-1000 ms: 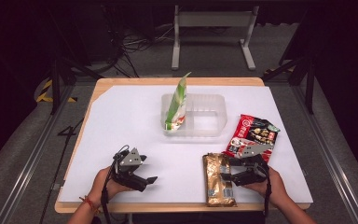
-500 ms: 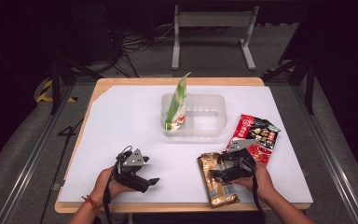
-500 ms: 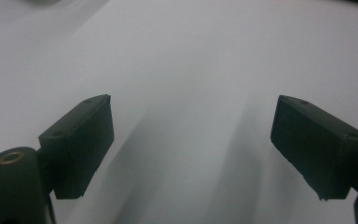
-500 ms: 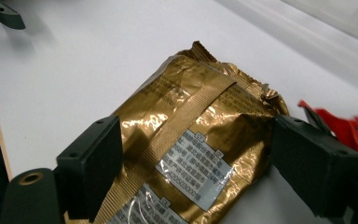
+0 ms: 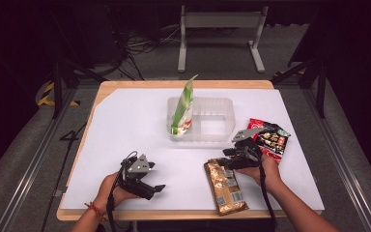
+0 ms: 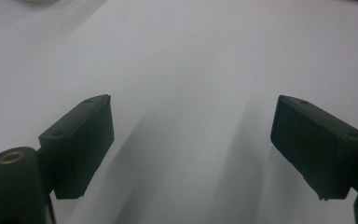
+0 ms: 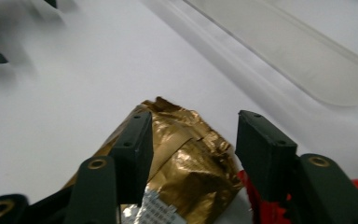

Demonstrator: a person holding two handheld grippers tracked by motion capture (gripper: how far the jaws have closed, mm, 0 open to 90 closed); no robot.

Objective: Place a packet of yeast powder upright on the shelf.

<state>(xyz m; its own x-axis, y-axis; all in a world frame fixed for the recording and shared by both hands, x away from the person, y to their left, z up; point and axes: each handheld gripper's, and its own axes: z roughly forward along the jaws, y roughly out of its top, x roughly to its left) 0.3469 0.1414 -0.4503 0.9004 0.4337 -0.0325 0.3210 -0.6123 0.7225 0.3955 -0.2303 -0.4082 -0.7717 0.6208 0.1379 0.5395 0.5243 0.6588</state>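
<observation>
A gold snack packet (image 5: 224,186) lies flat near the table's front edge. My right gripper (image 5: 232,155) hovers over its far end. In the right gripper view the crumpled gold end (image 7: 186,158) sits between the jaws of that gripper (image 7: 193,116). They have just been closing and stand half apart, with no clear press on the foil. A red packet (image 5: 269,137) lies just right of that hand. My left gripper (image 5: 155,188) rests at the front left, open (image 6: 191,100) over bare white table with nothing between its jaws.
A clear divided tray (image 5: 212,123) stands mid-table, its near rim (image 7: 279,51) just beyond the gold packet. A green packet (image 5: 183,104) stands upright in its left compartment. White sheet (image 5: 125,125) covers the wooden table.
My right gripper has moved left and slightly up, from over the red packet to the gold packet's far end, and its jaws have narrowed. The left gripper has stayed put.
</observation>
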